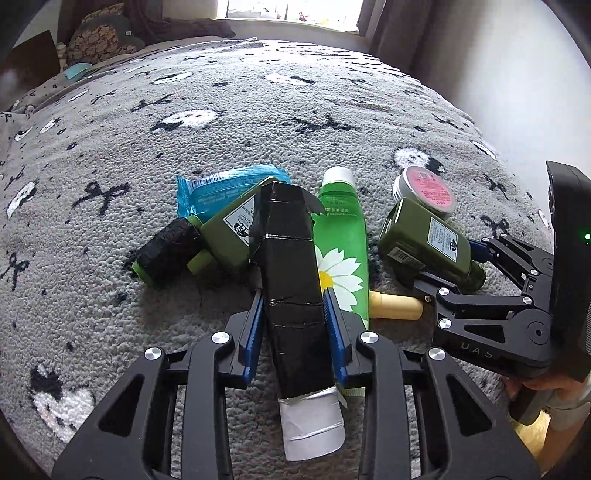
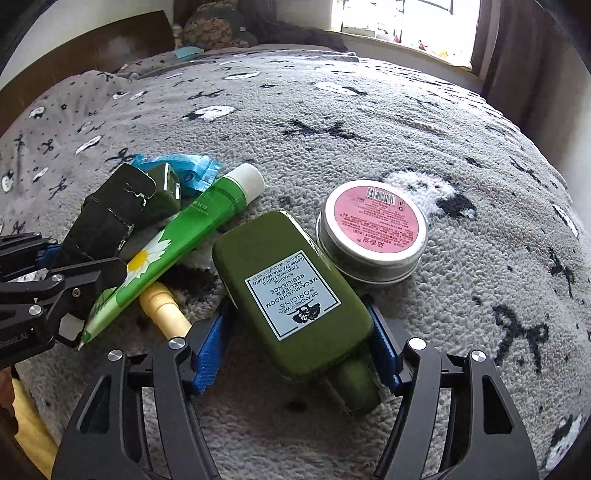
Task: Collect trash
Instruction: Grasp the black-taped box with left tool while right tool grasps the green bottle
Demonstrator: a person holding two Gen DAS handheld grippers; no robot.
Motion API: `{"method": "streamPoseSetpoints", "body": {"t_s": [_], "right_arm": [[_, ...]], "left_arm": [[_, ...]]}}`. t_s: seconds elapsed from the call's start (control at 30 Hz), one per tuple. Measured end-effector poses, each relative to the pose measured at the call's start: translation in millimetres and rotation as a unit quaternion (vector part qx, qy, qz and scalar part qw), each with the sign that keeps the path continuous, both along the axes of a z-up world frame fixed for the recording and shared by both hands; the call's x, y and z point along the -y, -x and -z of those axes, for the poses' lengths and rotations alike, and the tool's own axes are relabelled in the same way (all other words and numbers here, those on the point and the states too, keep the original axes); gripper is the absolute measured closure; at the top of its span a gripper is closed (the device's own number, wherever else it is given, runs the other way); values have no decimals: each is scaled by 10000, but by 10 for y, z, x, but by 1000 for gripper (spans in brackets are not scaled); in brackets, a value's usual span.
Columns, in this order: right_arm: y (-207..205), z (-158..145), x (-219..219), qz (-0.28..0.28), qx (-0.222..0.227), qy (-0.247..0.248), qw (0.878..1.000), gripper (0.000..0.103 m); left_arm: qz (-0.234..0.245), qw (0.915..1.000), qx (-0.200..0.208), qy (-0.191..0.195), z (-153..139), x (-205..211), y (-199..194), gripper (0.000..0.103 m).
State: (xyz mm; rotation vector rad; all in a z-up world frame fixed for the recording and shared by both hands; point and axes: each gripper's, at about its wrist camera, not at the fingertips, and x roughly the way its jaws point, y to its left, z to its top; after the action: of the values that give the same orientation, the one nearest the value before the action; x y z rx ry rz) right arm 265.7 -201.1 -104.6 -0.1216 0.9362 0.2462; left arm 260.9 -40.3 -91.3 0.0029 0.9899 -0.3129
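Note:
My left gripper point(image 1: 295, 317) is shut on a black-taped tube point(image 1: 291, 273) with a silver end, held over the pile. My right gripper point(image 2: 295, 332) has its blue pads on both sides of an olive green Origins bottle point(image 2: 291, 291), shut on it; it also shows in the left wrist view point(image 1: 428, 240). Between them lie a green daisy tube point(image 1: 343, 251), also in the right wrist view point(image 2: 177, 243), and a cream cylinder point(image 2: 166, 310). A second olive bottle point(image 1: 229, 229), a blue wrapper point(image 1: 221, 188) and a pink-lidded tin point(image 2: 373, 229) lie close by.
Everything rests on a grey fleece blanket point(image 1: 258, 110) with black bows and white shapes, spread on a bed. A small black-wrapped cylinder point(image 1: 166, 254) lies at the pile's left. Pillows point(image 1: 99, 37) and a window point(image 2: 406, 18) are at the far end.

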Motion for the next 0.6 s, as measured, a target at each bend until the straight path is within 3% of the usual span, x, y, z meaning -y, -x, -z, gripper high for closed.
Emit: {"method": "streamPoseSetpoints", "body": {"t_s": [0.17,0.6], "right_arm": [[99,-44,22,72,103,17,9999,44],[711,-451,76,113,631,-89,9979,44]], "left_arm": [[57,9999,114,-30,-7,-12,51,81],[-52,9964,840,-68,-380,-314,469,81]]}}
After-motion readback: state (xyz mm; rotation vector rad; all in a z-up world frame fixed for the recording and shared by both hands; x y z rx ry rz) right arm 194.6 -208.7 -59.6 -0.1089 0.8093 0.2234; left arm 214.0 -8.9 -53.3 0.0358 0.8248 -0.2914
